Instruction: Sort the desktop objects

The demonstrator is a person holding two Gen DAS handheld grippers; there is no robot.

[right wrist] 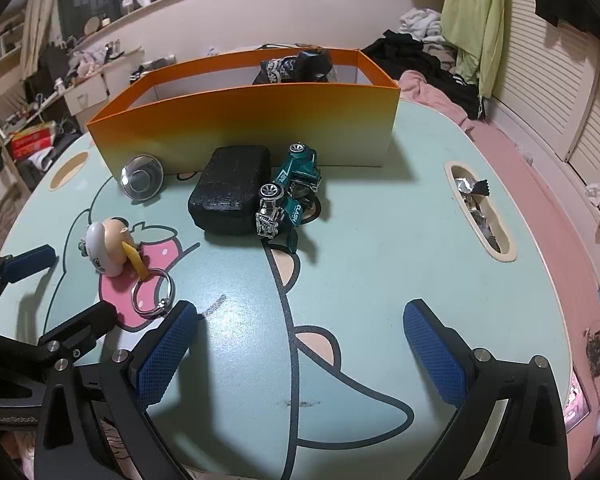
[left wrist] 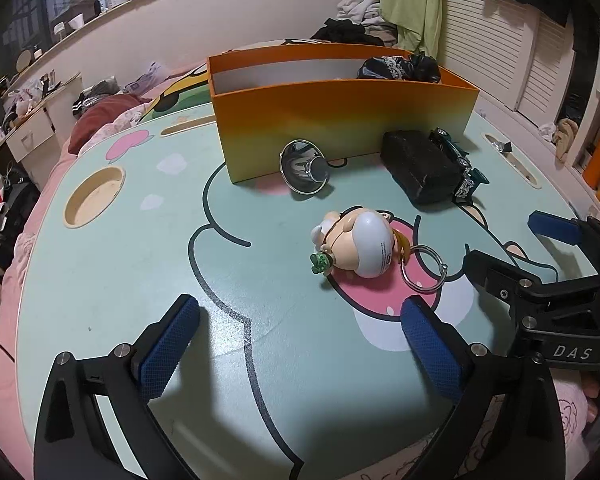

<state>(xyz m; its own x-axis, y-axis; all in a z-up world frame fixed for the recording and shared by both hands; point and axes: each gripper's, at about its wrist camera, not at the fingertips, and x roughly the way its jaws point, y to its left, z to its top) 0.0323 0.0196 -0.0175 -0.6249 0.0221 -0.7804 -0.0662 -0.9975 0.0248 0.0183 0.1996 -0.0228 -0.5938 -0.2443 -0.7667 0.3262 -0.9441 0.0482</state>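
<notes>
The worktop point(left wrist: 100, 280) fills the frame. The orange box point(left wrist: 340, 120) sits at upper middle, the black block point(right wrist: 230, 188) and green toy car point(right wrist: 292, 192) below it. The keychain doll point(left wrist: 356, 240) lies mid-frame. Both tools, left tool point(left wrist: 300, 344) and right tool point(right wrist: 300, 348), gape wide and empty. Nothing is picked yet; I think the doll goes next.

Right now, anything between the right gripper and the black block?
Nothing: in the right wrist view only bare table lies between the open right gripper and the black block. The keychain figure sits off left.
</notes>
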